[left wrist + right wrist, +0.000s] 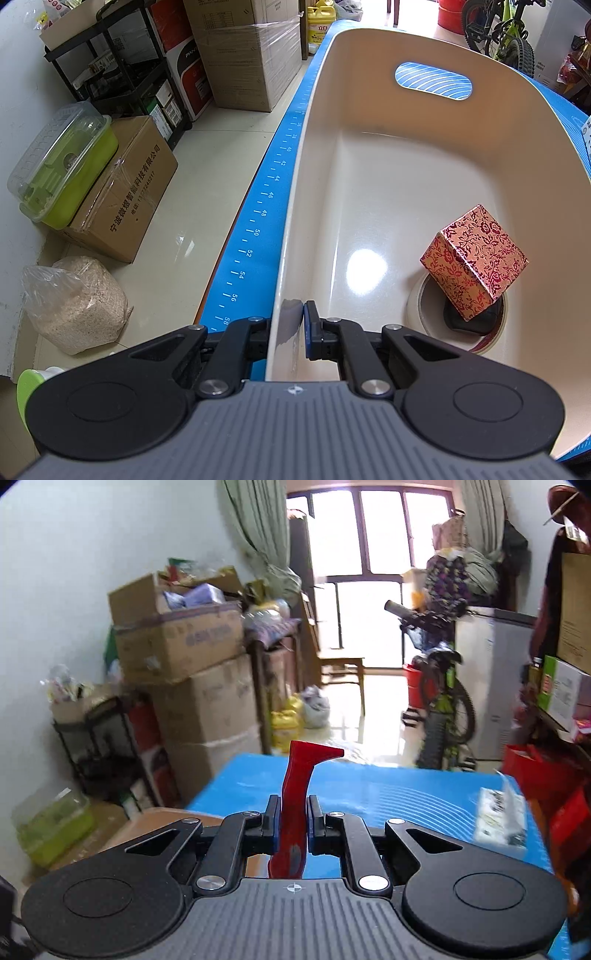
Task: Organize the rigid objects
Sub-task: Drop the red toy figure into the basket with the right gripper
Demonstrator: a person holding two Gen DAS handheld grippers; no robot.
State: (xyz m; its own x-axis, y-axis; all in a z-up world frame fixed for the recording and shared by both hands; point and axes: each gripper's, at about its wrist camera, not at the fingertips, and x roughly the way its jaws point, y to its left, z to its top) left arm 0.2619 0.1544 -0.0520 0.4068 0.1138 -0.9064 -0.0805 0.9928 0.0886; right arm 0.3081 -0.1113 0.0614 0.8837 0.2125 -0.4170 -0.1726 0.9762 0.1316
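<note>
Jaws of right gripper (291, 825) clamp red tool (295, 797); left gripper (286, 332) pinches tub wall (295, 258).

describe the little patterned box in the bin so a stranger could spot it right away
Find the big cream bin with an oval handle slot, on the blue mat. Near its right wall sits a roll of tape. Tilted on top of it is the small gift box, a gold cube with red flowers, the only patterned thing in the bin.

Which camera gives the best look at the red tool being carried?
The right wrist view: the red tool stands upright, clamped in the right gripper, seen nearly whole. The left wrist view shows none of it.
</note>
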